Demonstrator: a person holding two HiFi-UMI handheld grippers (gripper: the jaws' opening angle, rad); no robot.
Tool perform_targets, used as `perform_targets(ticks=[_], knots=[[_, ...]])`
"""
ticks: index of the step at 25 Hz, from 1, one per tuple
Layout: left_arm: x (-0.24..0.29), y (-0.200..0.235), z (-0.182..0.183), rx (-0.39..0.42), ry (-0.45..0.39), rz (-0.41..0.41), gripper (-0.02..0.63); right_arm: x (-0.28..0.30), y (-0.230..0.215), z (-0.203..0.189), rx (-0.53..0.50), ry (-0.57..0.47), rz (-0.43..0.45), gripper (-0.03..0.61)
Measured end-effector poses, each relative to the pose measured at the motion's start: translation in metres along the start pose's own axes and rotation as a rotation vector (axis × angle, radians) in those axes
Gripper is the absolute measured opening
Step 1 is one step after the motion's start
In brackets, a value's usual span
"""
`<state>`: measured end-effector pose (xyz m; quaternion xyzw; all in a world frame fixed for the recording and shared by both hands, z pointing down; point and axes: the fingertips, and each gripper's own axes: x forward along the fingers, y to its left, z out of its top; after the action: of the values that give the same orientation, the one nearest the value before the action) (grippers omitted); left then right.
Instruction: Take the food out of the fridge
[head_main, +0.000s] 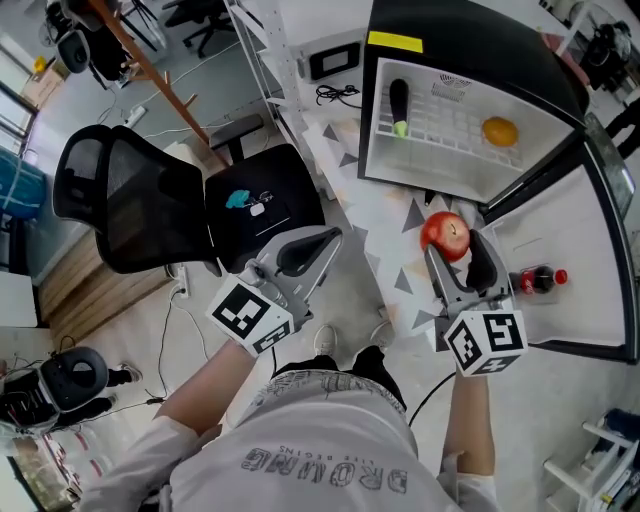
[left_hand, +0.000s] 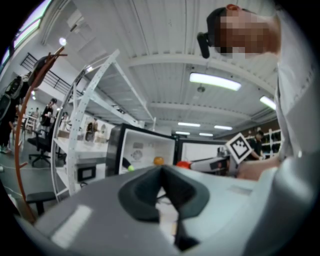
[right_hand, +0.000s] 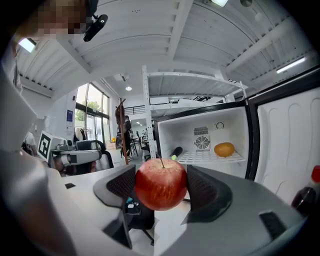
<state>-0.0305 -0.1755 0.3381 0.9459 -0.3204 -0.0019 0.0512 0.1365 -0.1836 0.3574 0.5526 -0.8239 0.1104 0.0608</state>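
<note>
The fridge (head_main: 470, 35) stands open at the upper right. On its white wire shelf (head_main: 445, 125) lie an orange (head_main: 500, 131) and a dark vegetable with a green tip (head_main: 399, 107). My right gripper (head_main: 452, 245) is shut on a red apple (head_main: 446, 235) and holds it in front of the fridge, outside it. The right gripper view shows the apple (right_hand: 161, 184) squeezed between both pads, with the orange (right_hand: 224, 149) on the shelf behind. My left gripper (head_main: 328, 240) is shut and holds nothing; it hangs to the left of the fridge, over the floor.
A dark bottle with a red cap (head_main: 535, 280) sits in the open fridge door (head_main: 600, 250) at the right. A black office chair (head_main: 150, 200) stands to the left. A white metal rack (head_main: 270, 60) and a black box (head_main: 333, 60) are beside the fridge.
</note>
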Motion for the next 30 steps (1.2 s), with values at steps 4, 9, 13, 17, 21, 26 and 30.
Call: perform_targets(ticks=[4,9,13,17,21,26,30], knots=[[0.001,0.004,-0.003,-0.005,0.000,0.005,0.006,-0.002,0.000,-0.004,0.005,0.004,-0.002,0.301],[0.006,0.006,-0.005,-0.008,0.008,0.006,0.006,-0.001,0.001,-0.006,0.011,0.008,0.007,0.301],[0.008,0.007,-0.005,-0.009,0.008,0.003,0.006,0.002,0.001,-0.007,0.009,0.016,0.011,0.300],[0.009,0.008,-0.004,-0.010,0.007,0.004,0.006,0.004,0.001,-0.004,0.007,0.014,0.011,0.300],[0.010,0.009,-0.004,-0.012,0.005,0.006,0.006,0.005,0.001,-0.003,0.006,0.014,0.013,0.300],[0.010,0.009,-0.003,-0.015,-0.001,0.007,0.006,0.006,0.002,-0.002,-0.003,0.019,0.016,0.300],[0.011,0.008,-0.002,-0.015,-0.001,0.009,0.006,0.005,0.001,-0.002,-0.001,0.021,0.019,0.300]])
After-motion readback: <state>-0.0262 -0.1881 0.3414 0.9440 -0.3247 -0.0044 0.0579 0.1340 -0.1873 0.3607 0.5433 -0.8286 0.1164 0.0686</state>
